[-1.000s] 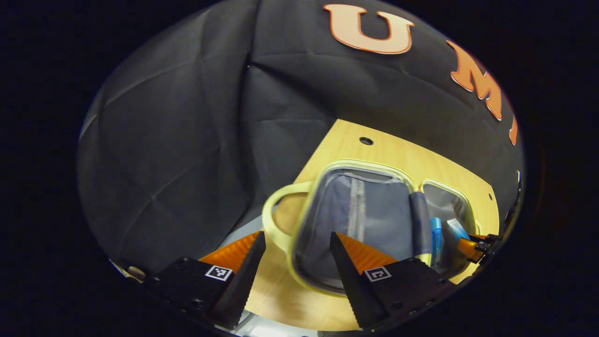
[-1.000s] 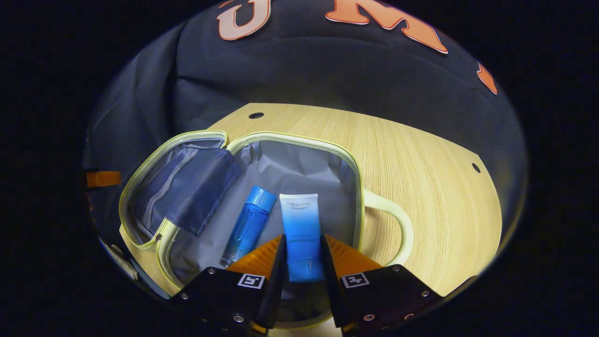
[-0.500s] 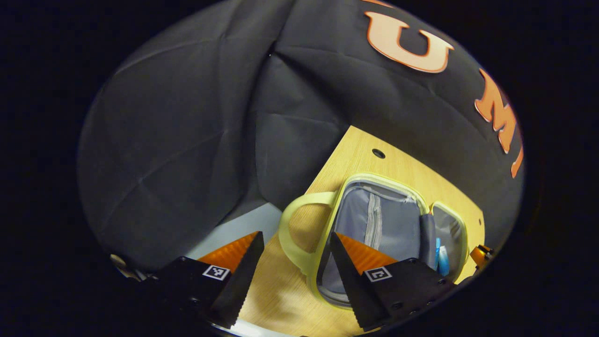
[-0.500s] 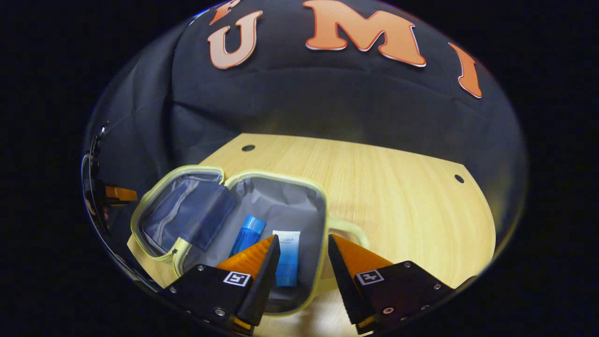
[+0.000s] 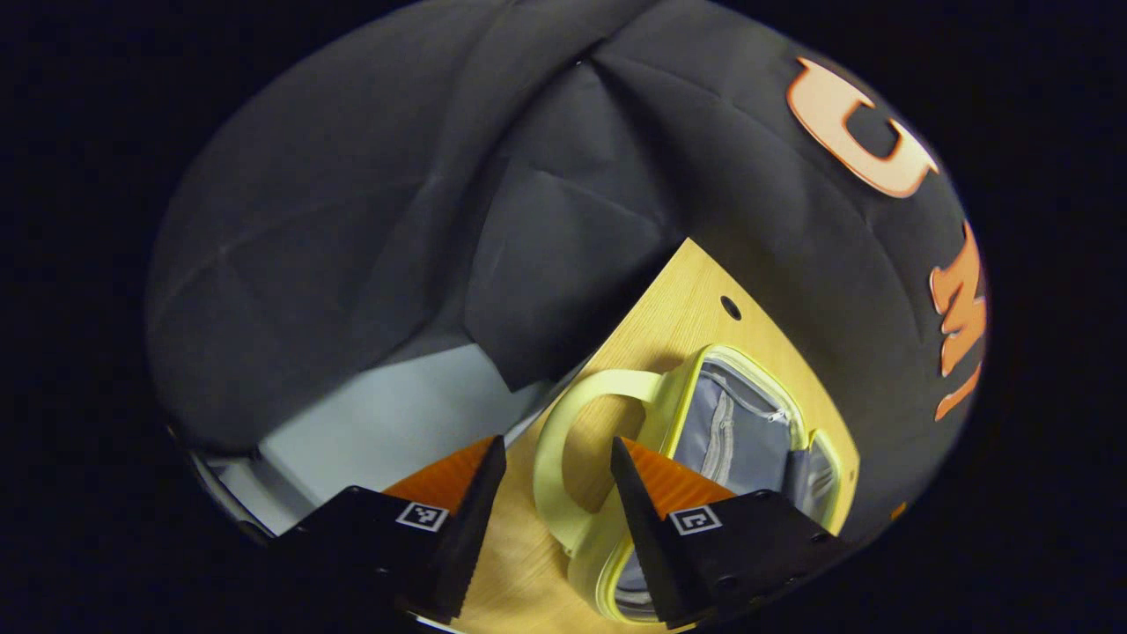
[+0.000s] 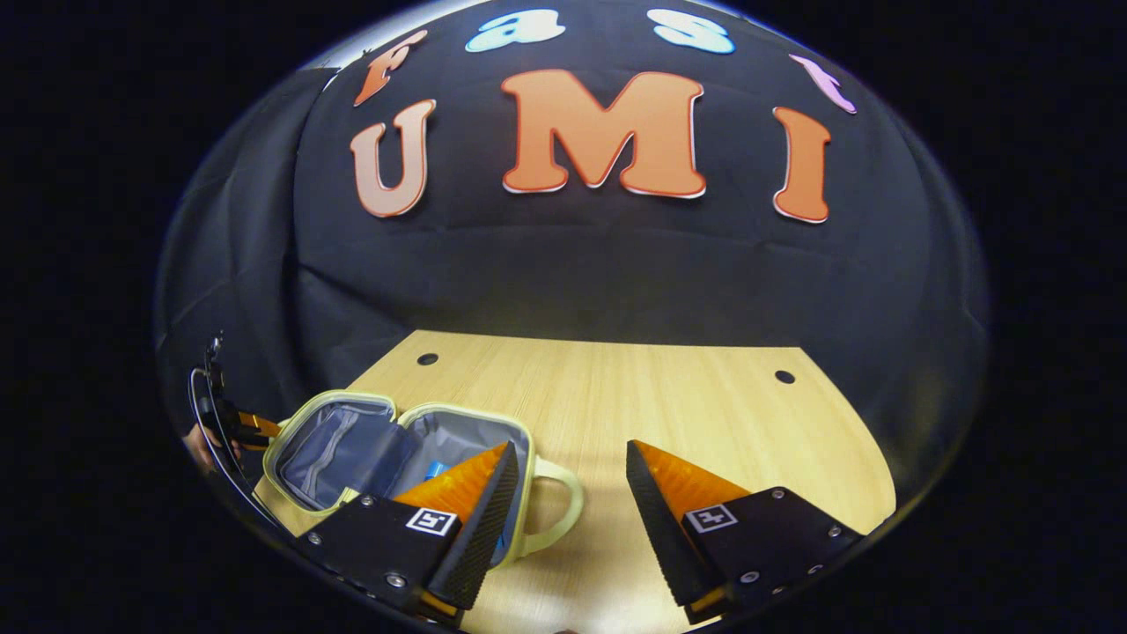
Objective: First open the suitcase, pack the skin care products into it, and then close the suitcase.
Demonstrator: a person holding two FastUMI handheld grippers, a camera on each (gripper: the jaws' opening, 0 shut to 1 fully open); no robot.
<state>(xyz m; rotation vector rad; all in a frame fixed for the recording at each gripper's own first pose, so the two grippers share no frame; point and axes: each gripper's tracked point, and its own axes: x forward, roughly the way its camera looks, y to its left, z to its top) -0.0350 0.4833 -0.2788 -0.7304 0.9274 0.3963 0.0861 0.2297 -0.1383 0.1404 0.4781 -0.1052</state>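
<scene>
The small pale-yellow suitcase (image 6: 339, 445) lies open on the wooden table (image 6: 669, 405), both grey-lined halves facing up. A sliver of a blue skin care product (image 6: 433, 469) shows inside its right half, behind my right finger. My right gripper (image 6: 570, 449) is open and empty, held above the table just right of the suitcase handle (image 6: 568, 502). In the left gripper view the suitcase (image 5: 744, 431) sits at lower right. My left gripper (image 5: 553, 445) is open, its fingers framing the handle loop (image 5: 550, 440) from above without touching it. The left gripper (image 6: 251, 427) also appears at the far left of the right gripper view.
The table's right half (image 6: 748, 440) is bare wood with small holes (image 6: 784, 377) near its back corners. Black cloth wall rises right behind the table. Pale grey floor (image 5: 387, 423) lies past the table's left edge. A hand (image 6: 198, 445) holds the left gripper.
My right gripper opened, left the blue tube in the suitcase and drew back and up. My left gripper pulled back from over the suitcase toward its handle side.
</scene>
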